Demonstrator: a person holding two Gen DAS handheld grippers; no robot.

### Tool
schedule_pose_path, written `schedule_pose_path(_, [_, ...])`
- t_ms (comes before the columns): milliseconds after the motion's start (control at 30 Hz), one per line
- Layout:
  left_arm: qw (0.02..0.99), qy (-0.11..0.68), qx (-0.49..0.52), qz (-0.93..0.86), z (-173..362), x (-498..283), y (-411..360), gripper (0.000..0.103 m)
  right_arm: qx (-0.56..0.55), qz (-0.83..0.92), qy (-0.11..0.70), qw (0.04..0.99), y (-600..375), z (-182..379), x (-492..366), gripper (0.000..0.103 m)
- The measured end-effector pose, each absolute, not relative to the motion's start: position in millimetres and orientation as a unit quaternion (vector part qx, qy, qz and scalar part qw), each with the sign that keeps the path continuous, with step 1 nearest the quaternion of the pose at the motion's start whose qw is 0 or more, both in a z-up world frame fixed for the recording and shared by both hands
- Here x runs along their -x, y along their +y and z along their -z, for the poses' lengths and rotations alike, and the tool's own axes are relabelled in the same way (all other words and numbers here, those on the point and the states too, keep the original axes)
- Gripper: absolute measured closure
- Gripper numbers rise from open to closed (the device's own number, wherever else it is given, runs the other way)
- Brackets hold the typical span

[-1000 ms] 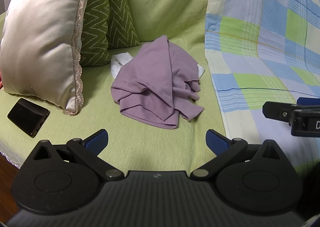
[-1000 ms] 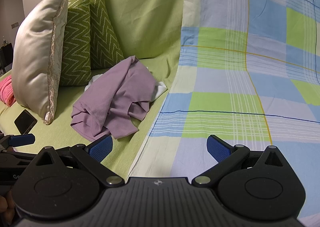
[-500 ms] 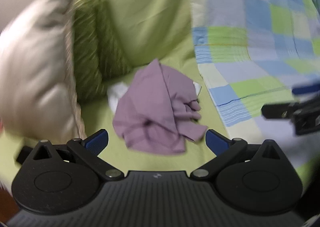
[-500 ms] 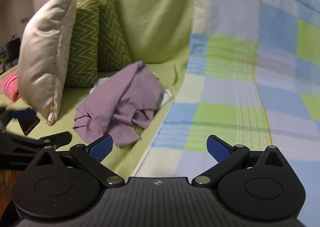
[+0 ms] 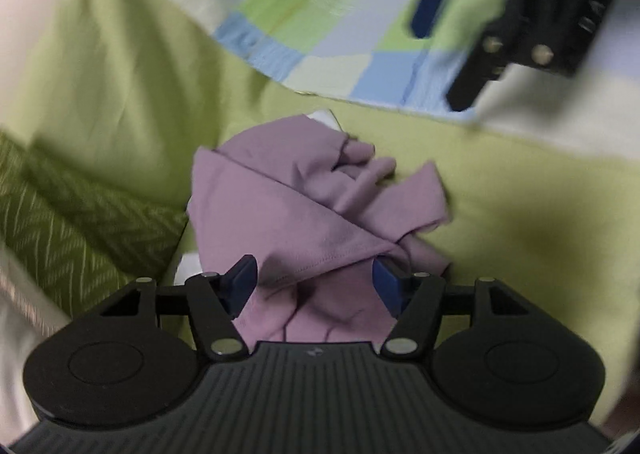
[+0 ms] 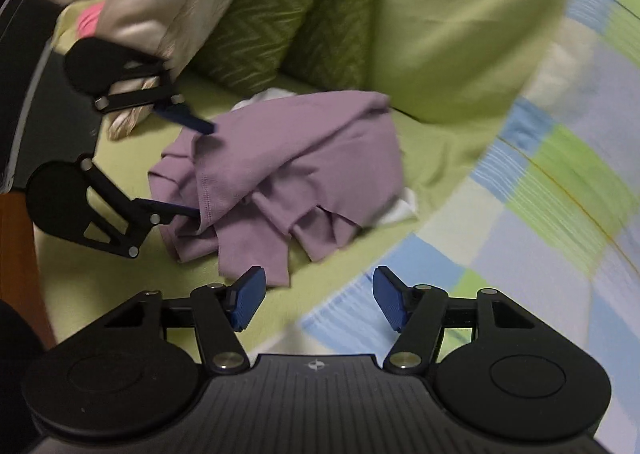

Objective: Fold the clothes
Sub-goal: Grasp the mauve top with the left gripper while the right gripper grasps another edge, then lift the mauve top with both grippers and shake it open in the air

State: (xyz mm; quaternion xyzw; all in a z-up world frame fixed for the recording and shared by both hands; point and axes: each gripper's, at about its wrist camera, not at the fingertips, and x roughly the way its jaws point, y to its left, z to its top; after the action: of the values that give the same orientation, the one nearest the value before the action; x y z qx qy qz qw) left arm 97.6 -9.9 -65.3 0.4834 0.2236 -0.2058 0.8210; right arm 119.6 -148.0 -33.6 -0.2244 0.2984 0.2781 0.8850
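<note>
You have one crumpled purple garment (image 6: 288, 169) on the green sofa (image 6: 452, 25), beside two green zigzag cushions (image 6: 256, 17). Your left gripper (image 5: 315, 281) is spread around its near edge, not clamped; your right gripper (image 6: 319, 302) hangs open, holding nothing.

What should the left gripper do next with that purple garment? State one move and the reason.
Probably close the left gripper: its open blue fingers already straddle a fold of the crumpled purple garment, while the right gripper hangs open short of it.

Left gripper (image 5: 315, 281) and right gripper (image 6: 319, 302), fingers (image 6: 248, 296) spread apart.
</note>
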Motion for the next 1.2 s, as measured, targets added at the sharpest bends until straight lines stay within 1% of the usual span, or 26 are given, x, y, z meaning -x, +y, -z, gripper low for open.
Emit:
schedule_pose_path(33, [0.819,0.223,-0.485,0.209,66.0,-101.0,-8.2,0.073,0.237,-0.284,0.293,0.882,-143.3,35.9,-126.3,0.042])
schedule_pose_path(67, [0.826,0.226,-0.471,0.210,62.2,-105.4,-4.3,0.079,0.245,-0.290,0.285,0.880,-139.2,37.4,-133.2,0.042])
schedule_pose_path(133, [0.860,0.228,-0.409,0.204,45.6,-112.9,7.5,0.100,0.263,-0.298,0.271,0.877,-131.3,40.3,-147.4,0.039])
schedule_pose_path(267, [0.918,0.223,-0.276,0.175,11.6,-131.0,40.6,0.101,0.287,-0.313,0.259,0.868,-117.4,48.2,-176.3,0.039])
schedule_pose_path(333, [0.931,0.225,-0.243,0.155,1.3,-142.4,54.5,0.101,0.299,-0.322,0.253,0.862,-109.3,52.9,-188.1,0.039])
schedule_pose_path(467, [0.941,0.217,-0.217,0.143,-9.2,-155.1,69.2,0.101,0.285,-0.338,0.255,0.860,-98.5,57.2,-204.9,0.041])
schedule_pose_path(500, [0.943,0.216,-0.211,0.142,-11.6,-158.3,71.7,0.101,0.277,-0.342,0.263,0.859,-97.0,58.5,-208.4,0.055])
schedule_pose_path(533, [0.945,0.215,-0.205,0.140,-12.9,-160.0,73.0,0.101,0.269,-0.342,0.264,0.861,-98.0,57.9,-209.6,0.073])
schedule_pose_path(600, [0.948,0.208,-0.198,0.137,-18.2,-159.4,73.0,0.101,0.253,-0.341,0.259,0.867,-102.7,53.1,-208.8,0.100])
schedule_pose_path(767, [0.956,0.175,-0.193,0.134,-48.3,-150.9,68.6,0.101,0.231,-0.319,0.209,0.895,-124.8,13.7,-189.3,0.101])
schedule_pose_path(933, [0.964,0.125,-0.190,0.141,-96.4,-126.4,51.6,0.101,0.202,-0.280,0.157,0.925,-163.2,-48.7,-152.7,0.101])
schedule_pose_path(1067, [0.967,0.088,-0.176,0.162,-134.3,-98.3,32.7,0.101,0.191,-0.249,0.124,0.941,-200.5,-94.5,-115.1,0.101])
schedule_pose_path(1200, [0.967,0.056,-0.158,0.194,-167.3,-65.0,8.9,0.101,0.180,-0.208,0.096,0.957,-249.4,-132.9,-60.3,0.101])
